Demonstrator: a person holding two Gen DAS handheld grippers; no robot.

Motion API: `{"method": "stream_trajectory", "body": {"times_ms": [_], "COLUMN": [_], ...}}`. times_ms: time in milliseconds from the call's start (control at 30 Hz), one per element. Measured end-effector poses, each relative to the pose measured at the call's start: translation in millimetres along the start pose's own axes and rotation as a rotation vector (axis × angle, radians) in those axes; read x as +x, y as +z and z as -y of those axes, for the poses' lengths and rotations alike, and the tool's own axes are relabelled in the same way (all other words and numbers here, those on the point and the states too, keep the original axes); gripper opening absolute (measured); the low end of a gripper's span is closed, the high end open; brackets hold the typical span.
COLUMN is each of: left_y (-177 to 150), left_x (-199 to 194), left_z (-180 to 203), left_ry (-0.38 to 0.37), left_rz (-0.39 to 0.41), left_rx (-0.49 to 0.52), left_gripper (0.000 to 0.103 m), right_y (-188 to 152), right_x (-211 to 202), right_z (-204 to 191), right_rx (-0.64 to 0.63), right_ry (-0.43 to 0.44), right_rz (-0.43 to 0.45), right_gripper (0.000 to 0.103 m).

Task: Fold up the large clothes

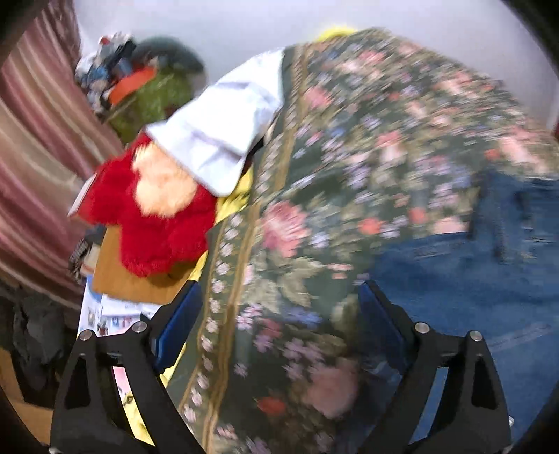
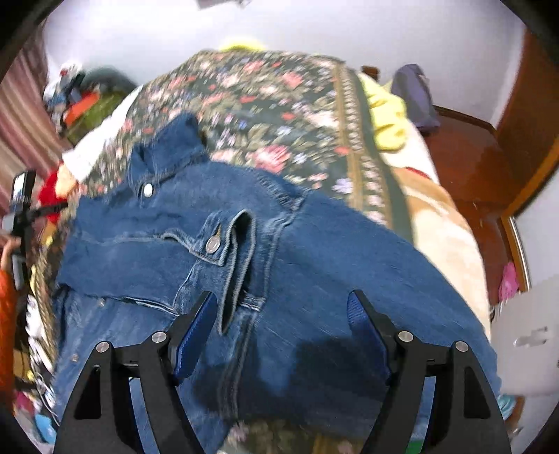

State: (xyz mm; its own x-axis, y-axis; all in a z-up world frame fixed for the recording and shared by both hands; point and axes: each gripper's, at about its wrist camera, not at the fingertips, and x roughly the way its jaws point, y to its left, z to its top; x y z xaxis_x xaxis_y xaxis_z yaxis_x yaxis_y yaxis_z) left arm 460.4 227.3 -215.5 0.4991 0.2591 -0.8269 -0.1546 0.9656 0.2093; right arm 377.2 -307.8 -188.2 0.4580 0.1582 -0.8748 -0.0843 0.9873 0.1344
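The room is evenly and softly lit, with no glare on the pale wall point(image 1: 216, 31). Both views smear with motion, so the floral bedspread point(image 1: 349, 146) loses its pattern. A dark shadow sits on the denim jacket point(image 2: 328, 363) between the jaws. The fisheye bends everything, and black vignetting rings the corners.

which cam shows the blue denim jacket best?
Right wrist view: the blue denim jacket fills the frame, spread on the floral blanket, with collar, snaps and pocket flap visible. Left wrist view catches only a blurred denim patch at its right edge.
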Motion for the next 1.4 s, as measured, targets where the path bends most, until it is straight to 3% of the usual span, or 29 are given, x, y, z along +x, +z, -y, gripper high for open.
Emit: {"method": "stream_trajectory", "body": {"times_ms": [133,300,500,633,867,1133,1200,1267,1367,1400], "left_y": [0.9,-7.3,-33.5,-54.5,-89.5,-114.1,-118.0,-119.8,-120.7,-120.7], "left_x": [-51.5,-114.2,-153.2,-151.4,-128.6,-101.1,-97.3,-95.5,-97.8,-98.8], "left_z": [22.1,65.0,122.5,156.6,205.6,239.9,245.5,250.2,253.0,252.8], "left_ry": [-0.090,-0.259,-0.386,-0.452,-0.479,-0.480,-0.461,-0.444,-0.430,-0.427], "left_rz": [0.088,0.174,0.216,0.178,0.090,0.002,-0.010,-0.012,0.002,0.008], "left_rx": [0.038,0.071,0.137,0.168,0.199,0.214,0.228,0.245,0.264,0.265], "left_gripper": [0.092,0.092,0.093,0.093,0.093,0.093,0.093,0.093,0.093,0.093], "right_y": [-9.0,-30.7,-68.6,-105.5,-167.0,-169.7,-164.5,-157.2,-144.3,-140.6], "right_x": [-35.7,-72.2,-93.9,-94.6,-69.4,-34.8,-26.4,-19.9,-19.1,-20.8], "right_z": [24.8,63.9,120.4,164.1,215.8,236.4,238.8,239.8,239.4,239.0], "right_rx": [0.092,0.210,0.367,0.527,0.765,0.839,0.851,0.849,0.822,0.814], "right_ry": [0.001,-0.006,-0.030,-0.003,0.062,0.082,0.072,0.027,-0.006,-0.015], "right_rz": [0.051,0.099,0.095,0.063,-0.030,-0.012,0.000,0.014,0.051,0.061], "right_gripper": [0.075,0.084,0.085,0.085,0.085,0.085,0.078,0.053,0.032,0.030]}}
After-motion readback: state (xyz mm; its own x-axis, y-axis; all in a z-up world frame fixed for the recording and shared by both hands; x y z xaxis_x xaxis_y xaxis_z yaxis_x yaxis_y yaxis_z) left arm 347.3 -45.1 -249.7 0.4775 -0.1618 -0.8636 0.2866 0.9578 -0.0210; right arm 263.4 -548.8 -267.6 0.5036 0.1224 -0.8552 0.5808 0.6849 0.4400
